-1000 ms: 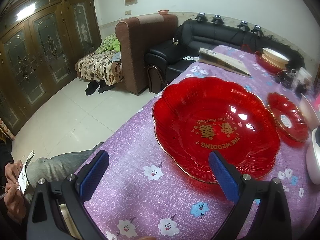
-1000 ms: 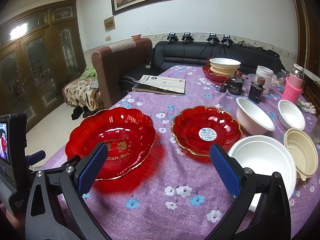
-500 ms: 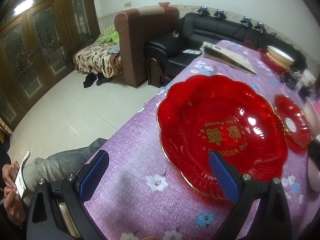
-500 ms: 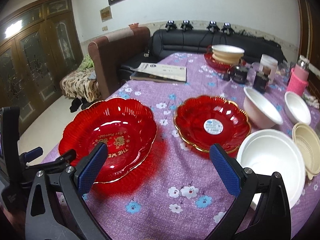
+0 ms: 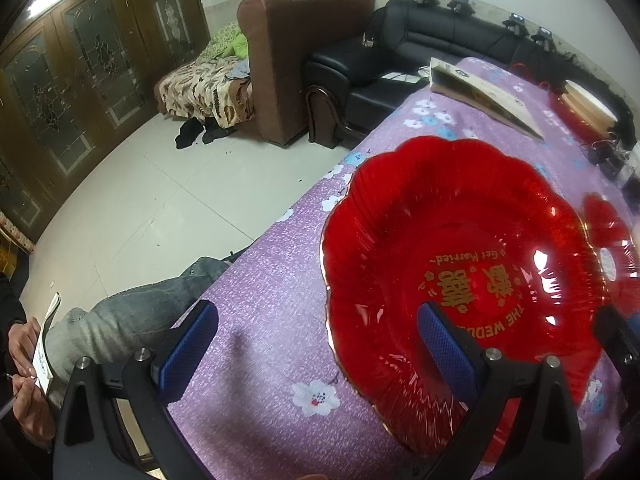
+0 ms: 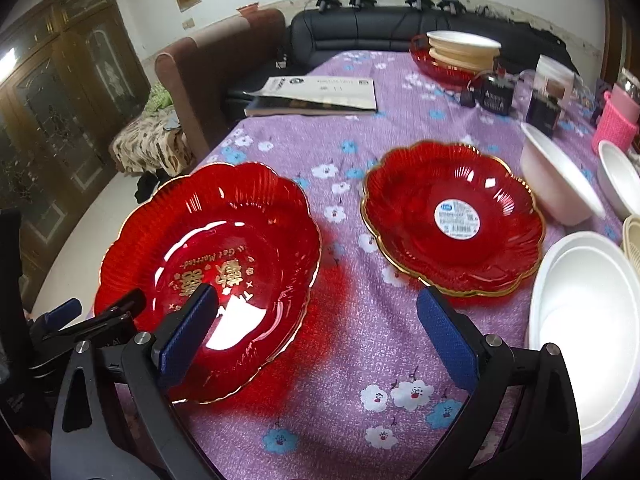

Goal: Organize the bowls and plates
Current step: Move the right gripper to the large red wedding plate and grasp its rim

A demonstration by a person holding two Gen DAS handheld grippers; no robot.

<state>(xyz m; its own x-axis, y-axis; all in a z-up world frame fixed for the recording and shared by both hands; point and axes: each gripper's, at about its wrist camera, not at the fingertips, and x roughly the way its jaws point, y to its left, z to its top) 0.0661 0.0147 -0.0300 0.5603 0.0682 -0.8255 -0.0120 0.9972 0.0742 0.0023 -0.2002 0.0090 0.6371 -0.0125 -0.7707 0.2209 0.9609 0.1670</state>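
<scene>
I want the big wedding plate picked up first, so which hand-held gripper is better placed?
Left. The left hand-held gripper is open with the large red plate's rim between its fingers; the right hand-held gripper straddles bare cloth.

Booklet (image 6: 316, 94) lies flat on purple floral tablecloth (image 6: 352, 344). Beyond the booklet: black sofa (image 6: 384, 32). Left of the booklet: brown armchair (image 6: 208, 76). Far right of the booklet: pink knitted holder (image 6: 614, 122).

Translucent red with gold rim and gold lettering on the large plate (image 6: 208, 276); same red and gold edge on the smaller plate (image 6: 452, 216), white label at centre. Purple tablecloth (image 6: 352, 344) scattered with white and blue flowers. Plain white bowl (image 6: 580, 320); blue pads (image 6: 188, 336) on black fingers.
</scene>
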